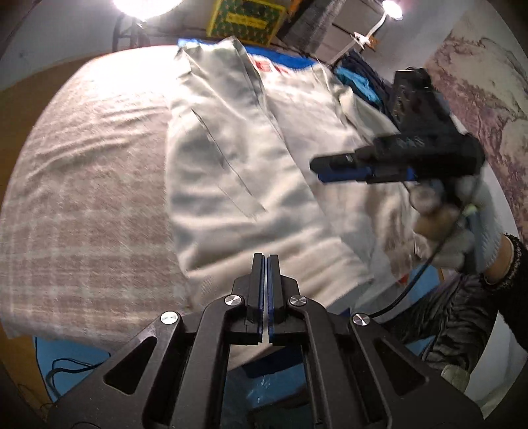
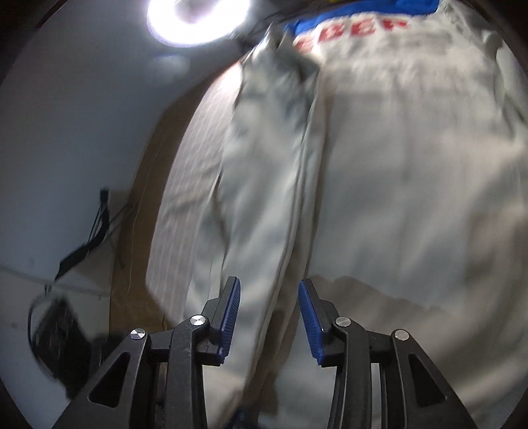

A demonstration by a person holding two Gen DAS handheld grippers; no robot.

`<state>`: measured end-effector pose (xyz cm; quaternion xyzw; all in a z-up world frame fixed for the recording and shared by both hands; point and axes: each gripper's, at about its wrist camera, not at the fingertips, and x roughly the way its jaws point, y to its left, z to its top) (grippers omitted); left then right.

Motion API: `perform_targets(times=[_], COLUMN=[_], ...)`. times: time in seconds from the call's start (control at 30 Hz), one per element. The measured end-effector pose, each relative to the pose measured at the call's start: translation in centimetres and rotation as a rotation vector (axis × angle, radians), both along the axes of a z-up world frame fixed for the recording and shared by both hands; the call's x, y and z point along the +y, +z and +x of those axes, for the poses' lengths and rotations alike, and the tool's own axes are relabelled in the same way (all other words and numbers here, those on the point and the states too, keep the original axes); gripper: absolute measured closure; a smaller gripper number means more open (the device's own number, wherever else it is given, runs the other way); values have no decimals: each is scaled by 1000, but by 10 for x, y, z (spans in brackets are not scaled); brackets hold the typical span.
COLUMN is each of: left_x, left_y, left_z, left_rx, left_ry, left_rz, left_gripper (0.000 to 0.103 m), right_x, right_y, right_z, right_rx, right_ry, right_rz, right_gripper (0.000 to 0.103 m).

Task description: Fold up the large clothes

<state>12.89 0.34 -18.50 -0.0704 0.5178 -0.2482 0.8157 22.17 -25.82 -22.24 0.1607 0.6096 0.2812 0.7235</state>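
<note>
A large pale grey-white garment [image 1: 250,171] with a blue band and red letters at its far end lies on a bed; one side is folded inward over the middle. It also fills the right wrist view [image 2: 379,165]. My left gripper [image 1: 265,260] is shut and empty above the garment's near hem. My right gripper [image 2: 269,290] is open, its blue pads [image 2: 231,313] on either side of the folded edge, low over the cloth. In the left wrist view it [image 1: 318,170] hovers over the garment's right side, held by a gloved hand [image 1: 462,224].
A checked beige blanket [image 1: 82,184] covers the bed. Bright lamps [image 1: 145,5] shine beyond the far edge. A yellow box [image 1: 244,19] and blue clothes [image 1: 359,82] lie at the back. A patterned wall [image 1: 478,99] is on the right. Blue floor and cables [image 1: 66,366] lie near left.
</note>
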Motion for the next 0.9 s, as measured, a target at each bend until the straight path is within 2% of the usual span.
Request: perform_targets(times=[0.13, 0.2, 0.3, 0.37, 0.43, 0.47, 0.53, 0.6, 0.7, 0.9], left_x=[-15, -24, -27, -19, -8, -2, 8, 15, 16, 4], left_y=[-23, -40, -37, -33, -22, -12, 2, 11, 23, 12], left_z=[-15, -25, -32, -30, -30, -31, -33, -30, -21, 16], left_rx=[46, 70, 32, 48, 51, 33, -6, -29, -63, -21], left_ry=[-71, -106, -136, -113, -83, -63, -34, -8, 30, 111], left_rz=[48, 91, 118, 85, 29, 2, -26, -59, -66, -53], left_gripper=[103, 103, 103, 103, 103, 103, 103, 103, 103, 103], right_x=[9, 19, 23, 21, 19, 17, 18, 16, 11, 21], right_y=[-13, -21, -23, -20, -18, -16, -9, 0, 24, 70], right_z=[-40, -57, -66, -65, -65, -66, -67, -62, -42, 32], right_rx=[18, -8, -62, -48, -41, -47, -78, -123, -202, -370], right_ry=[81, 132, 158, 153, 156, 156, 166, 159, 121, 67], right_rz=[2, -71, -126, -92, -49, -46, -52, -54, -24, 3], right_gripper=[76, 80, 82, 82, 78, 73, 73, 73, 73, 73])
